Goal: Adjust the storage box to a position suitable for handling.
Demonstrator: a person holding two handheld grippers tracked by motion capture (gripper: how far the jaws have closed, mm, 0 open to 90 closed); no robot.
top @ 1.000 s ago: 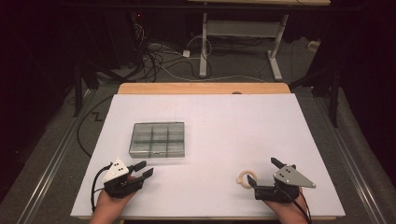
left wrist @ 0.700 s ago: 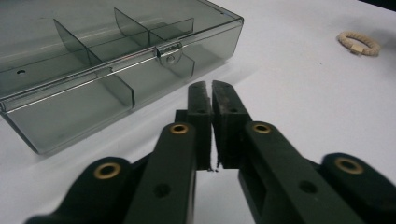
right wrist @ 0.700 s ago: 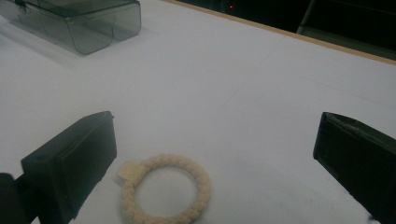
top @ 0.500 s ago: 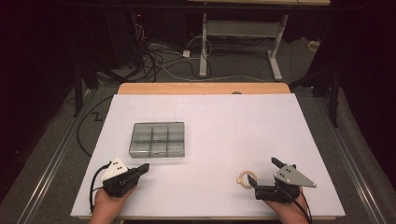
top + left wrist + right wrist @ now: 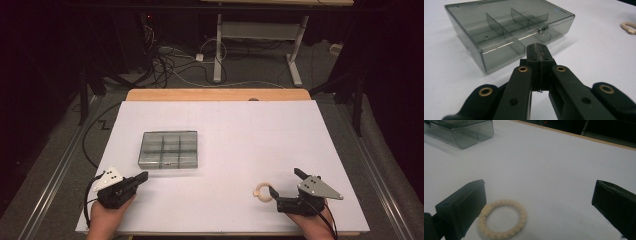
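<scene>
A clear grey compartment box with its lid closed lies on the white table left of centre. My left gripper sits just in front of the box's near left corner, jaws pressed together with nothing between them. In the left gripper view the shut gripper points at the box near its front latch. A cream braided ring lies flat at the near right. My right gripper stands wide open just right of it. In the right gripper view the ring rests beside the left jaw, untouched.
The white sheet covers the wooden table; its near edge runs just under both hands. The ring shows far right in the left gripper view, the box at top left in the right gripper view. Cables and desk legs lie beyond the far edge.
The left gripper's jaws stood apart a second ago and are now closed together on nothing. The right gripper, ring and box have not moved.
</scene>
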